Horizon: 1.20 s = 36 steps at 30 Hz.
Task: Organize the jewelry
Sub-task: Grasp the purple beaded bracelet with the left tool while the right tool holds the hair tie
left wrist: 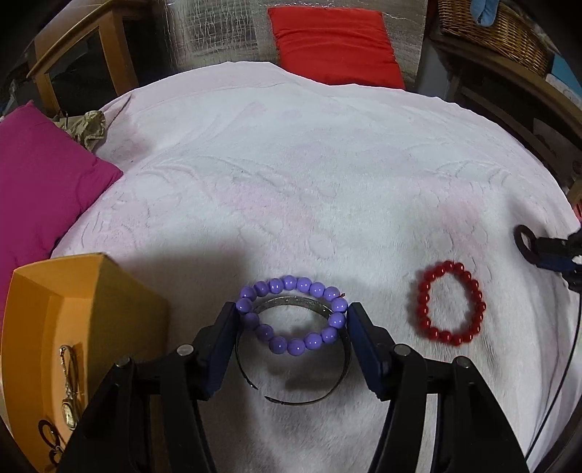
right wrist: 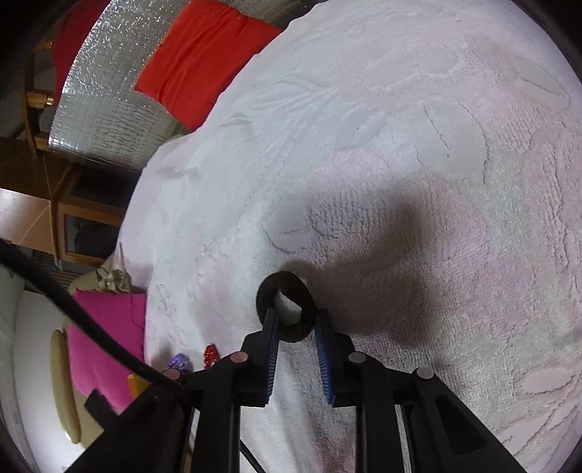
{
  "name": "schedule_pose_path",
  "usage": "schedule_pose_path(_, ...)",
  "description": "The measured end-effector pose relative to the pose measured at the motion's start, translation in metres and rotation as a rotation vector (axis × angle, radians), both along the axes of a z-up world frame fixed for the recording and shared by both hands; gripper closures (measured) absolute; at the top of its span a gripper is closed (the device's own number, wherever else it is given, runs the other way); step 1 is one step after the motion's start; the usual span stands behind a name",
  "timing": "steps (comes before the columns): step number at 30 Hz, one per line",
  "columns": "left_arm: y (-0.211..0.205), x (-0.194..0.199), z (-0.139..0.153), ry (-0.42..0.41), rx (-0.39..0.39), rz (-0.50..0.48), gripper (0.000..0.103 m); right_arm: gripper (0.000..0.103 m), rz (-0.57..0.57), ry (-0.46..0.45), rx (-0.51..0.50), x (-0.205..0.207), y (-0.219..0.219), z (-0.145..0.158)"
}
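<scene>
A purple bead bracelet [left wrist: 291, 314] lies partly over a thin silver bangle [left wrist: 294, 360] on the white towel [left wrist: 291, 163]. My left gripper [left wrist: 293, 320] is open, its fingers touching or nearly touching the purple bracelet's two sides. A red bead bracelet [left wrist: 451, 303] lies to the right. My right gripper [right wrist: 296, 318] stands narrowly apart around one side of a black fabric ring [right wrist: 285, 305]; a firm grip cannot be told. It also shows at the left wrist view's right edge [left wrist: 545, 251]. An orange box [left wrist: 54, 327] at the left holds a gold chain [left wrist: 69, 396].
A magenta cushion [left wrist: 40, 174] lies at the left edge of the towel, a red cushion [left wrist: 334, 43] at the far side. A wooden stand [left wrist: 72, 47] and a wicker basket [left wrist: 498, 32] stand beyond. A black cable [right wrist: 83, 320] crosses the right wrist view.
</scene>
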<state>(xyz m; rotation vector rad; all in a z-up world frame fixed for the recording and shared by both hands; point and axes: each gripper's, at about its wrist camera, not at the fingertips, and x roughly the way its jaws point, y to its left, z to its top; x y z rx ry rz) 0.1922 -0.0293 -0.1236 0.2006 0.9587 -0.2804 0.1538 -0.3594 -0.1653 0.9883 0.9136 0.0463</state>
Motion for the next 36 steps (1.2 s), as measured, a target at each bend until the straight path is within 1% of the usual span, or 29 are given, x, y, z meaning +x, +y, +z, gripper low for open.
schedule_pose_path(6, 0.005, -0.007, 0.005, -0.021, 0.006, -0.034, 0.038, 0.081, -0.011, 0.012, -0.006, 0.001, 0.002, -0.001)
schedule_pose_path(10, 0.004, -0.015, 0.010, -0.063, 0.020, -0.046, 0.038, 0.081, -0.016, 0.014, -0.016, 0.002, 0.006, 0.000)
schedule_pose_path(11, 0.003, -0.016, 0.012, -0.075, 0.024, -0.046, 0.041, 0.081, -0.017, 0.014, -0.017, 0.002, 0.006, 0.000)
schedule_pose_path(12, 0.003, -0.016, 0.013, -0.087, 0.022, -0.048, 0.051, 0.081, -0.018, 0.014, -0.019, 0.001, 0.007, 0.000)
schedule_pose_path(13, 0.004, -0.016, 0.015, -0.088, 0.019, -0.048, 0.058, 0.081, -0.018, 0.013, -0.021, 0.001, 0.007, 0.000)
schedule_pose_path(14, 0.004, -0.015, 0.014, -0.082, 0.019, -0.046, 0.068, 0.081, -0.018, 0.013, -0.022, 0.001, 0.008, 0.000)
schedule_pose_path(15, 0.005, -0.014, 0.013, -0.072, 0.025, -0.039, 0.075, 0.081, -0.017, 0.012, -0.022, 0.002, 0.008, 0.000)
schedule_pose_path(16, 0.006, -0.012, 0.012, -0.063, 0.031, -0.036, 0.076, 0.081, -0.016, 0.012, -0.021, 0.002, 0.008, 0.000)
schedule_pose_path(19, 0.010, -0.013, 0.015, -0.044, 0.018, -0.047, 0.077, 0.081, -0.012, 0.011, -0.018, 0.002, 0.006, -0.001)
schedule_pose_path(22, 0.010, -0.023, 0.022, -0.058, 0.024, -0.070, 0.075, 0.081, -0.006, 0.013, -0.021, 0.003, 0.006, 0.000)
schedule_pose_path(23, 0.010, -0.027, 0.024, -0.055, 0.027, -0.086, 0.067, 0.081, -0.006, 0.014, -0.021, 0.003, 0.006, 0.000)
schedule_pose_path(24, 0.009, -0.031, 0.025, -0.055, 0.036, -0.097, 0.054, 0.081, -0.006, 0.014, -0.022, 0.003, 0.006, 0.000)
schedule_pose_path(25, 0.008, -0.036, 0.026, -0.062, 0.046, -0.106, 0.048, 0.081, -0.006, 0.014, -0.022, 0.003, 0.006, 0.000)
schedule_pose_path(26, 0.007, -0.040, 0.027, -0.076, 0.054, -0.122, 0.045, 0.081, -0.006, 0.014, -0.022, 0.003, 0.006, 0.000)
schedule_pose_path(29, 0.001, -0.047, 0.028, -0.106, 0.078, -0.166, 0.045, 0.081, -0.006, 0.013, -0.025, 0.003, 0.006, 0.000)
schedule_pose_path(32, -0.002, -0.041, 0.020, -0.078, 0.087, -0.166, 0.045, 0.081, -0.009, 0.013, -0.022, 0.003, 0.007, 0.000)
schedule_pose_path(34, -0.001, -0.036, 0.016, -0.059, 0.074, -0.165, 0.056, 0.081, -0.009, 0.012, -0.021, 0.003, 0.007, 0.000)
schedule_pose_path(35, -0.001, -0.034, 0.015, -0.050, 0.069, -0.164, 0.064, 0.081, -0.009, 0.012, -0.020, 0.003, 0.007, -0.001)
schedule_pose_path(36, 0.001, -0.031, 0.014, -0.042, 0.062, -0.155, 0.067, 0.081, -0.007, 0.011, -0.020, 0.003, 0.007, -0.001)
